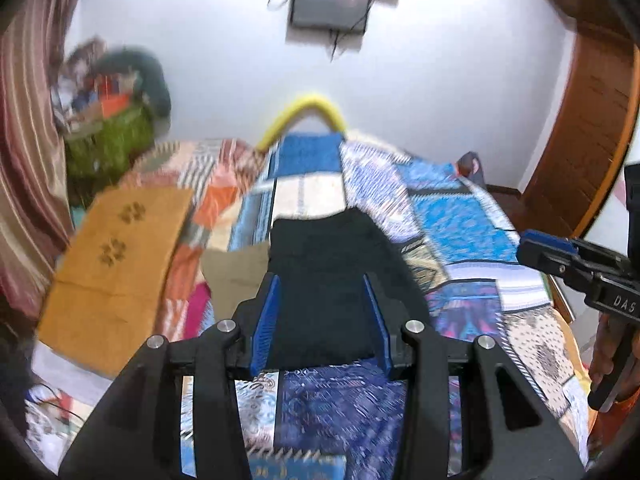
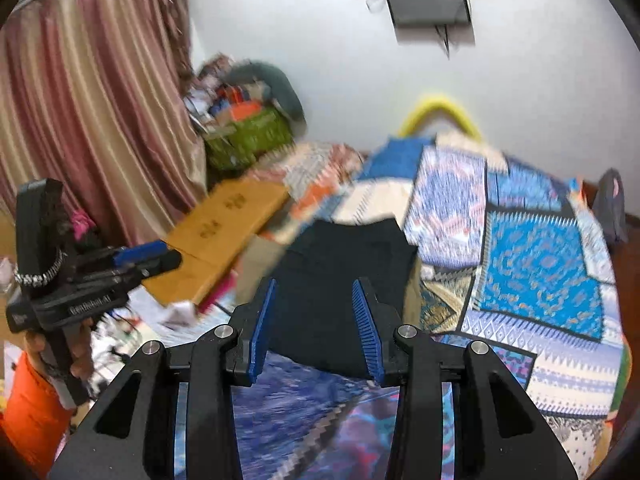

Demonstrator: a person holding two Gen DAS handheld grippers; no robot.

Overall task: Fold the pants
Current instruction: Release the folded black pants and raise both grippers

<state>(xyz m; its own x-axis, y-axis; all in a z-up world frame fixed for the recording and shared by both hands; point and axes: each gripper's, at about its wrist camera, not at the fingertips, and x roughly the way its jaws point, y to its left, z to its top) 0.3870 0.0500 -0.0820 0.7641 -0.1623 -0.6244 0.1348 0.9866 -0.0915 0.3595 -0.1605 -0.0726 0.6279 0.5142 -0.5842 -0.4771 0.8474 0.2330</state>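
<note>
Black pants (image 1: pixel 328 240) (image 2: pixel 352 248) lie in a compact folded stack on the patchwork quilt (image 1: pixel 460 216) (image 2: pixel 540 264) of the bed. My left gripper (image 1: pixel 320 280) hangs above the near end of the stack, open, its blue pads (image 1: pixel 266 312) holding nothing. My right gripper (image 2: pixel 314 282) is also open and empty, raised over the same near edge. Each gripper shows in the other's view: the right gripper (image 1: pixel 536 248) at the right edge, the left gripper (image 2: pixel 160 256) at the left, held by a hand (image 2: pixel 80 344). Both views are blurred by motion.
A mustard cloth with paw prints (image 1: pixel 120 256) (image 2: pixel 228 220) and a khaki piece (image 1: pixel 236 272) lie left of the pants. A green basket of clutter (image 1: pixel 112 136) (image 2: pixel 248 136) stands by the striped curtain (image 2: pixel 92 120). A wooden door (image 1: pixel 588 120) is at right.
</note>
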